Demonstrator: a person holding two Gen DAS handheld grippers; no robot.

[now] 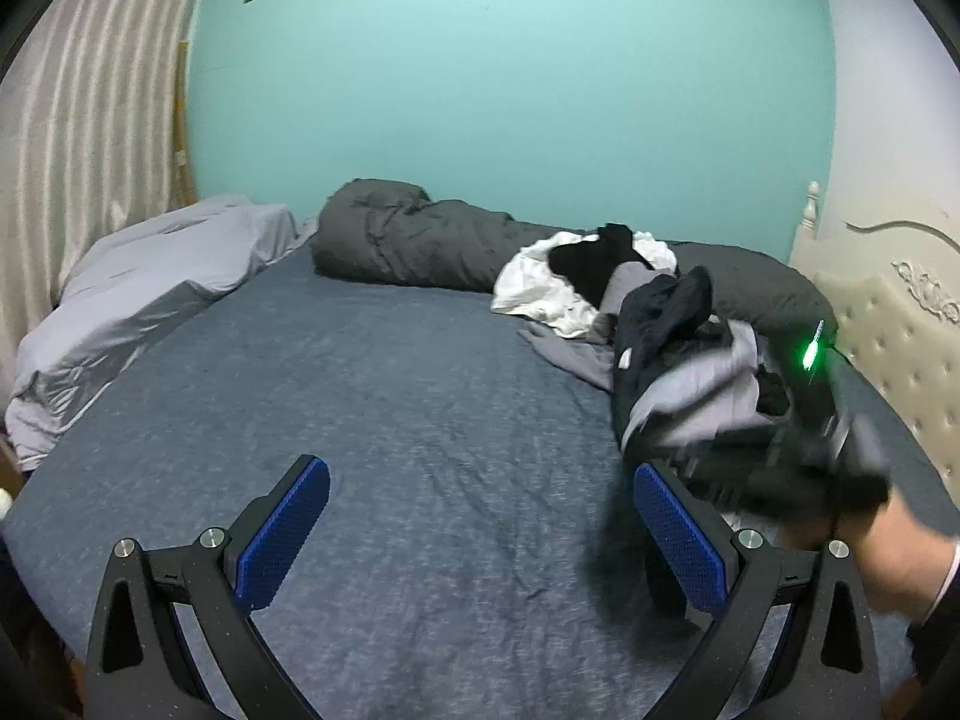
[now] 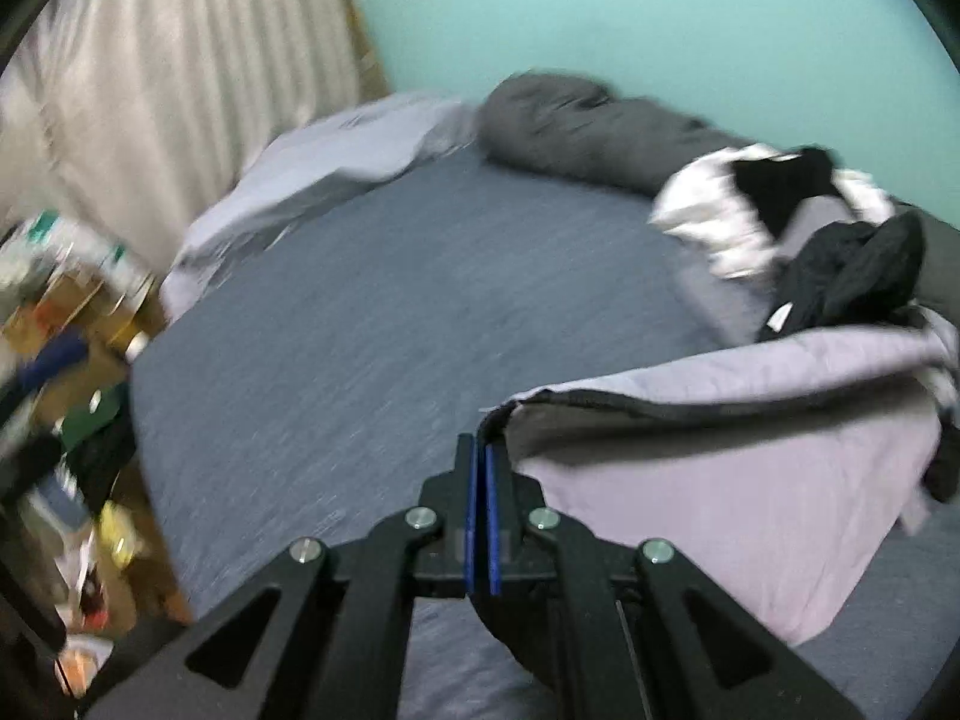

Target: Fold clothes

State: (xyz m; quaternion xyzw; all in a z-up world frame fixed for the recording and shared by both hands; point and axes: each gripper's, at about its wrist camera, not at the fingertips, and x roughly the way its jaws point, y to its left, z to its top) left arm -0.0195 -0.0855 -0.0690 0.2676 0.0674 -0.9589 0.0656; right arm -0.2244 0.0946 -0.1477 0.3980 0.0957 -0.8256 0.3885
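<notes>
Right gripper (image 2: 482,468) angled down over the blue bed (image 2: 372,300), clenched on a lilac garment's (image 2: 750,480) dark-edged corner beside the clothes pile (image 2: 810,240); left gripper (image 1: 480,516) spread wide, grasping nothing, above bare sheet

Matt blue knit sheet (image 1: 372,396) covers the bed; a soft lilac cloth garment (image 2: 750,480) with dark trim; gripper (image 1: 480,534) arms matt black plastic, blue textured pads (image 1: 282,540), shiny metal screws.

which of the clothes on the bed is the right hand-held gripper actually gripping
The lilac-grey garment: the right hand-held gripper is shut on its dark-trimmed edge. The white garment and the black garment lie untouched in the pile near the grey duvet.
</notes>
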